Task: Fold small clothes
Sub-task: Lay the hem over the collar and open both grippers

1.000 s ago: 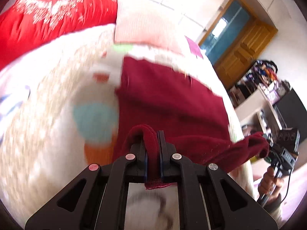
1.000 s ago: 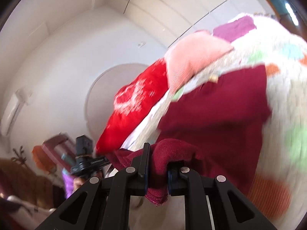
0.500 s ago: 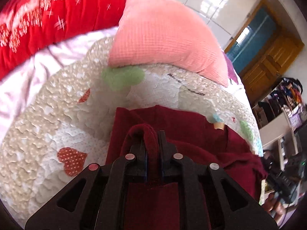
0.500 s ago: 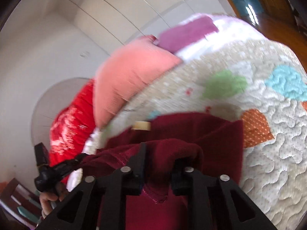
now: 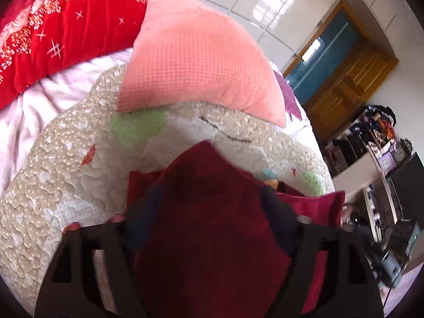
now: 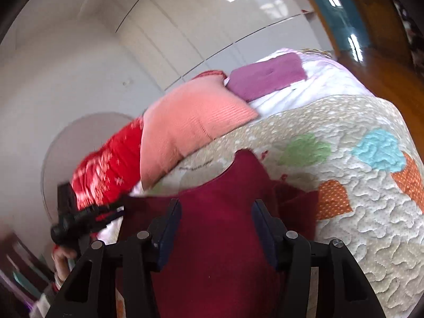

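Both claws stand apart, their jaws just opened: the left claw point(image 5: 209, 212) spread wide, the right claw point(image 6: 216, 228) about halfway, and the dark red fleece garment point(image 6: 220, 238) lies loose between each pair of black fingers, pressed by none of them. Beneath it the bed carries a cream quilt point(image 6: 357, 212) with wavy, pebbled stitching and soft patches of green, blue and dotted orange. A red blanket point(image 5: 61, 31) with white sparkle marks is bunched at the bed's far side. Next to it rests a salmon-pink cushion point(image 5: 193, 61) with a fine waffle-grid weave and pointed corners. Further off lies a flat purple cushion point(image 6: 267, 75). The garment sits on the quilt's near part, folded over with a rounded, blurred top edge.
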{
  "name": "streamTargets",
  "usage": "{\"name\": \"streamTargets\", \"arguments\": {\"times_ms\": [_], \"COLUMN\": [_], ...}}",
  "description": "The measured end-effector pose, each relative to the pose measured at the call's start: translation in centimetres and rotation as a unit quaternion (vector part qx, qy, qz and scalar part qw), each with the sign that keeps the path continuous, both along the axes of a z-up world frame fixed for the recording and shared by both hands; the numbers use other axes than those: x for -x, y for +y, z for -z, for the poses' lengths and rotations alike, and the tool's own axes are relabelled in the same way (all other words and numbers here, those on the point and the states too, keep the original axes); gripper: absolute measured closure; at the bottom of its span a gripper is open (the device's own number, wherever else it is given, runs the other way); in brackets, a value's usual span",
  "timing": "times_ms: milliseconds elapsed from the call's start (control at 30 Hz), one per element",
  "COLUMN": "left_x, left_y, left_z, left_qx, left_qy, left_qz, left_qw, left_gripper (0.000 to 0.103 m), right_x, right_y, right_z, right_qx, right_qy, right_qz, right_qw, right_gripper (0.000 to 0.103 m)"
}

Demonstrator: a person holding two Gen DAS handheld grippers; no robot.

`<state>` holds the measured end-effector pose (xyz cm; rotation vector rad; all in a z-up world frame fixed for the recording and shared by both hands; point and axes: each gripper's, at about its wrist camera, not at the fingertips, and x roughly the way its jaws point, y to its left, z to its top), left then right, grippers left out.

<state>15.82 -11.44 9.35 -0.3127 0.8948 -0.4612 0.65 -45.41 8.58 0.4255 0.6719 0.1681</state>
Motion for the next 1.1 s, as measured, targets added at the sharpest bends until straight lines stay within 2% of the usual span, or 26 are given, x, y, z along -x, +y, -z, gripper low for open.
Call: {"name": "streamTargets", "arguments": {"times_ms": [33, 100, 133, 200, 267, 333, 433, 533, 600, 667, 700, 733, 767, 833, 900, 967, 1000, 1100], "left_x": [-0.1, -0.4, -0.4, 0.2, 1.4, 3.1, 6.3, 9.1, 10.5, 11.3, 11.6, 11.7, 11.8, 11.8, 11.7, 11.6, 11.6, 11.6], "left_y": [-0.1, -0.2, 0.0, 0.8, 1.9, 3.2, 4.7, 6.0, 6.5, 6.5, 6.3, 6.1, 5.8, 5.4, 5.4, 5.7, 5.9, 6.4], "left_z": [-0.1, 0.0, 0.1, -0.1, -0.3, -0.4, 0.5, 2.1, 3.2, 4.2, 4.7, 4.9, 5.3, 5.6, 5.8, 6.0, 6.0, 6.0], "left_qx": [0.000, -0.001, -0.001, -0.006, -0.013, -0.034, -0.094, -0.110, -0.108, -0.109, -0.112, -0.113, -0.118, -0.132, -0.124, -0.114, -0.113, -0.118], "left_qy": [-0.004, 0.011, 0.021, 0.029, 0.028, 0.022, 0.003, 0.001, 0.005, 0.009, 0.011, 0.010, 0.008, 0.004, 0.005, 0.009, 0.009, 0.002], "left_qz": [-0.004, -0.002, -0.006, -0.015, -0.021, -0.031, -0.050, -0.067, -0.069, -0.070, -0.066, -0.062, -0.056, -0.050, -0.049, -0.046, -0.046, -0.043], "left_qw": [1.0000, 0.9999, 0.9998, 0.9994, 0.9993, 0.9987, 0.9943, 0.9916, 0.9918, 0.9916, 0.9915, 0.9916, 0.9914, 0.9899, 0.9910, 0.9924, 0.9925, 0.9920], "left_gripper": [0.019, 0.019, 0.019, 0.019, 0.019, 0.019, 0.019, 0.019, 0.019, 0.019, 0.019, 0.019, 0.019, 0.019, 0.019, 0.019, 0.019, 0.019], "right_x": [-0.4, -2.7, -4.1, -5.2, -5.0, -4.2, -3.0, -2.4, -2.6, -3.2, -3.8, -4.4, -4.3, -3.9, -3.7, -4.5, -5.5, -8.4], "right_y": [0.7, 1.5, 1.0, -0.2, -0.5, 0.1, 1.7, 2.9, 2.6, 1.2, 0.6, 0.4, 0.6, 2.1, 4.1, 6.7, 8.6, 13.6], "right_z": [0.7, 2.7, 4.3, 6.0, 5.5, 4.3, 2.5, 1.5, 1.9, 3.7, 4.8, 5.9, 6.0, 4.2, 1.9, 0.3, -0.2, -0.1], "right_qx": [0.020, 0.053, 0.055, 0.044, 0.030, 0.037, 0.037, 0.065, 0.090, 0.115, 0.115, 0.109, 0.116, 0.131, 0.108, 0.085, 0.065, 0.031], "right_qy": [0.008, 0.053, 0.085, 0.116, 0.106, 0.090, 0.071, 0.060, 0.067, 0.103, 0.125, 0.151, 0.155, 0.135, 0.101, 0.076, 0.068, 0.070], "right_qz": [-0.004, 0.002, 0.018, 0.052, 0.060, 0.062, 0.048, 0.049, 0.090, 0.138, 0.141, 0.131, 0.129, 0.124, 0.105, 0.074, 0.042, -0.040], "right_qw": [1.000, 0.997, 0.995, 0.991, 0.992, 0.993, 0.996, 0.995, 0.990, 0.978, 0.975, 0.974, 0.973, 0.974, 0.983, 0.991, 0.995, 0.996], "right_gripper": [0.054, 0.054, 0.054, 0.058, 0.058, 0.055, 0.054, 0.053, 0.053, 0.052, 0.052, 0.052, 0.051, 0.052, 0.052, 0.050, 0.048, 0.047]}}
